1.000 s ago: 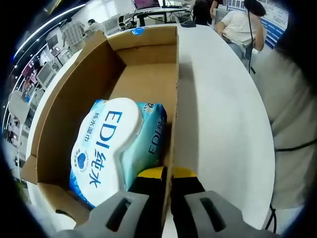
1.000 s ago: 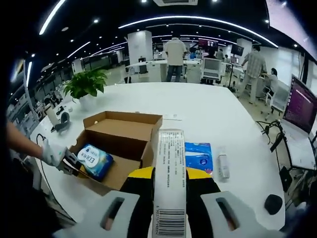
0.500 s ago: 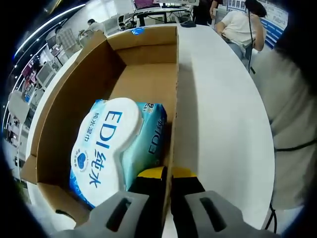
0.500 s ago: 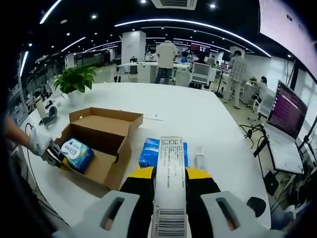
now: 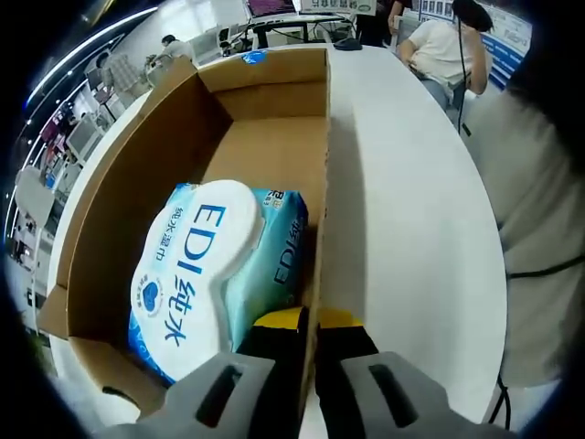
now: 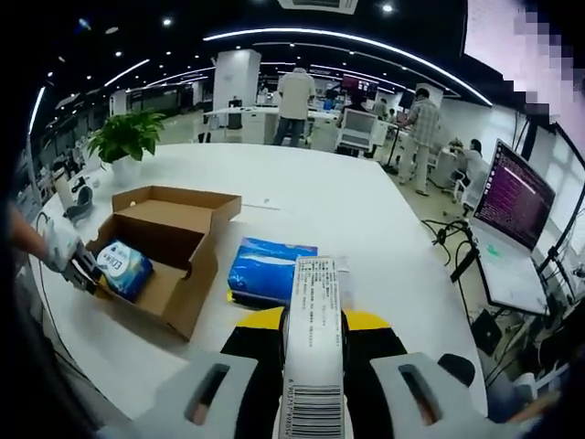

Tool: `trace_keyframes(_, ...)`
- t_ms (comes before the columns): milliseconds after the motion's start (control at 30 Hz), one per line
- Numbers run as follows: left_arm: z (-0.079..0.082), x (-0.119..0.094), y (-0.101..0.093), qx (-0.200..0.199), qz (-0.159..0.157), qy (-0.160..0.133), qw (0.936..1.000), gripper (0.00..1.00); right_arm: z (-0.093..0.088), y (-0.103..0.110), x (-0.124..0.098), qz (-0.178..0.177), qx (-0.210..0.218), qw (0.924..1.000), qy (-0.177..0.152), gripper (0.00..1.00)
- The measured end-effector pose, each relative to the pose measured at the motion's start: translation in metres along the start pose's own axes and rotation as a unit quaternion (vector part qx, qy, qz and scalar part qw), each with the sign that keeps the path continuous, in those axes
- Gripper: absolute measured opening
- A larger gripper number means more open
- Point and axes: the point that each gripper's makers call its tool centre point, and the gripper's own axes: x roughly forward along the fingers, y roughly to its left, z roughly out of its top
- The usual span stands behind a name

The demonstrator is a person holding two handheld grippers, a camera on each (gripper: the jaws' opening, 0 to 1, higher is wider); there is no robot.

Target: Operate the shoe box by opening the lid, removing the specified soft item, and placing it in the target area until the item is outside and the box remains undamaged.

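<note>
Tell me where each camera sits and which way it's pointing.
Left gripper view: rides the left hand-held gripper, clamped on the shoe box wall, looking down at the EDI wipes pack.
Right gripper view: rides the right hand-held gripper, which holds a white pack above the table.
Shared: box, EDI pack.

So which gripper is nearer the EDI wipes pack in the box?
Left. The left gripper clamps the box wall beside the EDI pack; the right gripper holds a white packet away from it.

left gripper: fingers clamped on box wall | right gripper: fingers clamped on pack
</note>
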Motion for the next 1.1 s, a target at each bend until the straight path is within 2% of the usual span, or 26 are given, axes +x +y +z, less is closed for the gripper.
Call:
trace_keyframes(300,0.0,0.0,0.0,0.0,-0.001,0.0,1.0,0.02,-0.012,-0.013,0.004,0.006,0.009,0.9998,0.017,0.19)
trace_keyframes(400,0.0,0.0,0.0,0.0,-0.001,0.0,1.0,0.02,-0.019,-0.016,0.008,0.016,0.028,0.9992,0.026,0.19)
trace_keyframes(500,0.0,0.0,0.0,0.0,-0.001,0.0,1.0,0.02,-0.029,-0.02,0.01,0.024,0.064,0.9964,0.051,0.19)
trace_keyframes(567,0.0,0.0,0.0,0.0,0.0,0.0,1.0,0.02,-0.03,-0.026,0.012,0.02,0.069,0.9963,0.047,0.19)
trace_keyframes(700,0.0,0.0,0.0,-0.001,0.0,0.0,1.0,0.02,-0.039,-0.035,0.019,0.018,0.078,0.9944,0.069,0.19)
trace_keyframes(1100,0.0,0.0,0.0,-0.003,0.0,0.0,1.0,0.02,-0.038,-0.044,0.046,0.03,0.092,0.9916,0.086,0.19)
